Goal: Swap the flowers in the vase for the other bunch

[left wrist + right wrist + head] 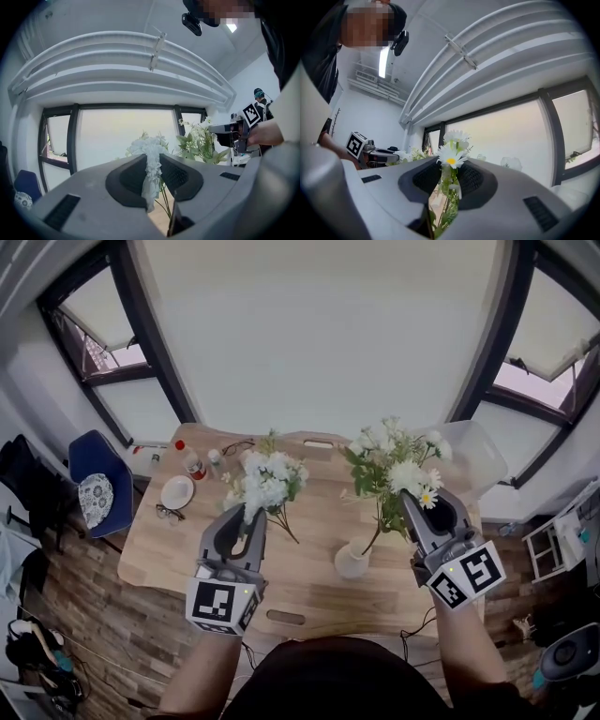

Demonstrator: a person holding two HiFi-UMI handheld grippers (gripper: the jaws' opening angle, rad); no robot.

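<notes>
two bunches up over the pale, wood-grain table [309,601], a rounded slab with slot handles cut in its near and far edges. the left gripper [246,514] is clenched tight on the white bunch [267,479]: frilly, papery white heads pinched between its ribbed black pads [176,176], thin green stems hanging free below, clear of the tabletop. the right gripper [427,502] is grasping the daisy bunch [394,465], jaws closed on leafy green stems, with a yellow-centred daisy right above the grip. both grey, smooth-shelled grippers point level and away from the person, side by side, forearms reaching in from the bottom of the frame, marker cubes nearest the body. the vase [352,562], small, white and round-bellied, stands upright at lower centre-right of the table, just left of the right gripper; the daisy stems run down to its mouth, and whether they sit inside i cannot tell. bare wood lies between the two bunches and toward the near edge. clutter keeps to the table's upper left: a white saucer [177,491], spectacles [170,513], a red-capped bottle [192,463]. a blue chair [98,488] stands off the left edge.
</notes>
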